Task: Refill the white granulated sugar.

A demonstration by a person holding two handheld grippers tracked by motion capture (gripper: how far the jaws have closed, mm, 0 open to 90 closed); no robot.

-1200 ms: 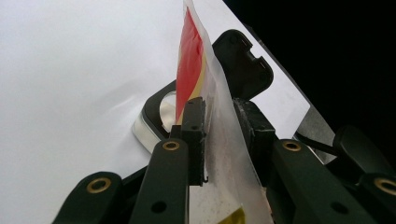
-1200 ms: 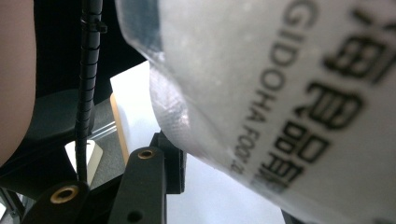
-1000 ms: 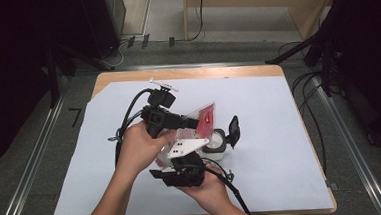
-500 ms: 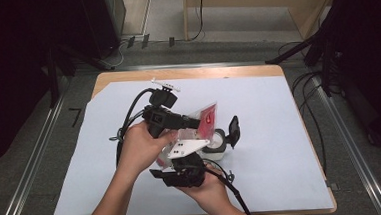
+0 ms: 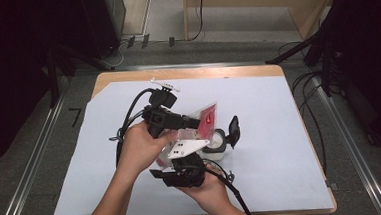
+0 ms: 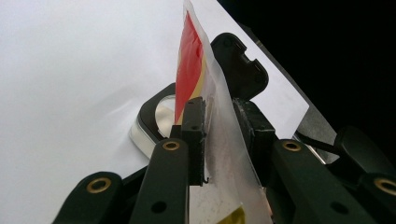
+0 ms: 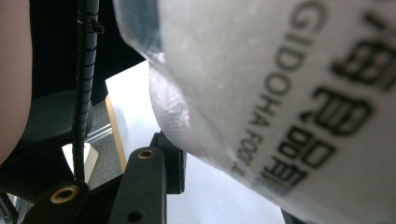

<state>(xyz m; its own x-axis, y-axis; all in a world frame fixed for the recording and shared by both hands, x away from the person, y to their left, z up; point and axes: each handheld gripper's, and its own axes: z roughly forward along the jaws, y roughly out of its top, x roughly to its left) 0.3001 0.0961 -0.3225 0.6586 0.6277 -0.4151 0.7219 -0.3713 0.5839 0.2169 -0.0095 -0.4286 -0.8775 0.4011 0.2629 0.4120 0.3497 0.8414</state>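
- Left gripper (image 6: 219,126): jaws are closed on a clear packet (image 6: 224,154) with red print, held above the open round container (image 5: 215,142).
- Right gripper (image 5: 182,169): jaw state cannot be told; the packet's blurred underside (image 7: 280,93) hides one jaw.

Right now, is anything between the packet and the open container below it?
Nothing visible. The clear plastic packet with the red end, clamped in the left claw, hangs directly over the silver container; its black flip lid stands open to one side.
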